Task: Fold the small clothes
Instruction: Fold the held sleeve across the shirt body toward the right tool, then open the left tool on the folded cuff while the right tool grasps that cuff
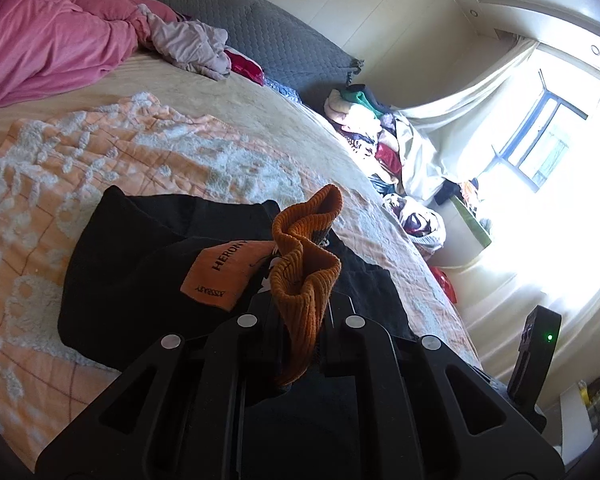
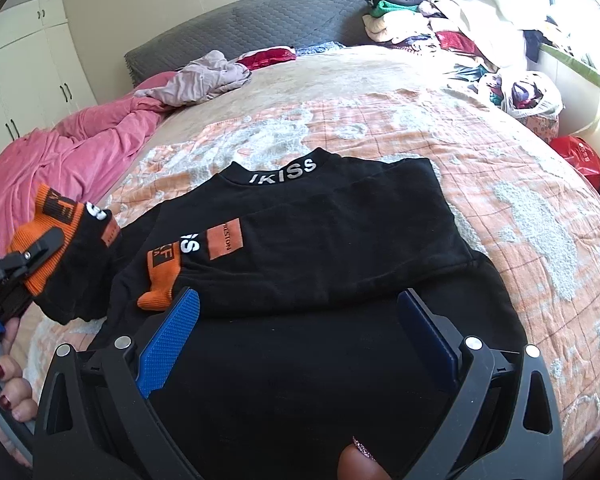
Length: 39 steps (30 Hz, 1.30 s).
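The black sweatshirt [image 2: 320, 224] lies flat on the orange-and-white blanket [image 2: 500, 184] in the middle of the bed [image 2: 340, 76], collar lettering facing the headboard [image 2: 260, 20]. One sleeve is folded across its chest, that orange cuff [image 2: 158, 292] resting on the black cloth. At the sweatshirt's left side, the left hand-held gripper [image 2: 40, 248] has its jaws clamped tight on the other sleeve's orange cuff [image 1: 304, 280], lifting that sleeve clear of the blanket. Over the sweatshirt's near hem, the right hand-held gripper [image 2: 300, 344] hovers with its blue pads [image 2: 168, 344] spread wide, holding nothing. Beyond the sweatshirt, toward the headboard, lie a pink duvet [image 2: 60, 160], a crumpled pale garment [image 2: 208, 76] and a red item [image 2: 268, 56]. Off the sweatshirt's right, past the bed's edge, a heap of clothes [image 2: 440, 28] stands near the window.
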Tool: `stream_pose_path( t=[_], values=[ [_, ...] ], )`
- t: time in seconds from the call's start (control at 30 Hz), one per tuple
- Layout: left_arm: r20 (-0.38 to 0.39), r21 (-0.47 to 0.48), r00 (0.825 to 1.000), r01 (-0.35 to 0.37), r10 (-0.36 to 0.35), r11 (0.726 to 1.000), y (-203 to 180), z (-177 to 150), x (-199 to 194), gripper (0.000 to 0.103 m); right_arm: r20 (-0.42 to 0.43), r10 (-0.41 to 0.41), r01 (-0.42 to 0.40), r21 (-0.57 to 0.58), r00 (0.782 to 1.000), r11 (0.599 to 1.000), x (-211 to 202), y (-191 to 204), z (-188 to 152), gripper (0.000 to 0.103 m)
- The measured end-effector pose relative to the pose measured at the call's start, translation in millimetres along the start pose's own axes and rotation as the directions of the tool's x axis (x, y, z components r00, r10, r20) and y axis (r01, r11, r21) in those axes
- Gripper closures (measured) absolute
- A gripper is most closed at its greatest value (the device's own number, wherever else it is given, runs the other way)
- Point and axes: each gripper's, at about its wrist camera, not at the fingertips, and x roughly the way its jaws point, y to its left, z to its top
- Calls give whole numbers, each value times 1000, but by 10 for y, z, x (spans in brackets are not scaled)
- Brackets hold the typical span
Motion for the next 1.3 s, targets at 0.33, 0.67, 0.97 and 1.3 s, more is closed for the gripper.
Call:
stream_pose_path(
  t=[0.33,0.67,0.97,1.3],
  values=[
    [-116,34,993,40,-36,999,-127,-194,302,97,7,-16,16,56,1000,998,-49,-188,24,5],
    [-152,64,988,40,-29,997,-168,-196,293,66,-19,8,-6,64,1000,998,23,-171,-7,5],
    [-116,128,978,-157,172,979,-16,-78,210,25,-122,141,-138,29,982,990,321,200,-160,5],
    [-99,66,961,-254,260,965,266,13,125,10,-171,204,-211,-25,964,977,581,575,-297,25]
  ],
)
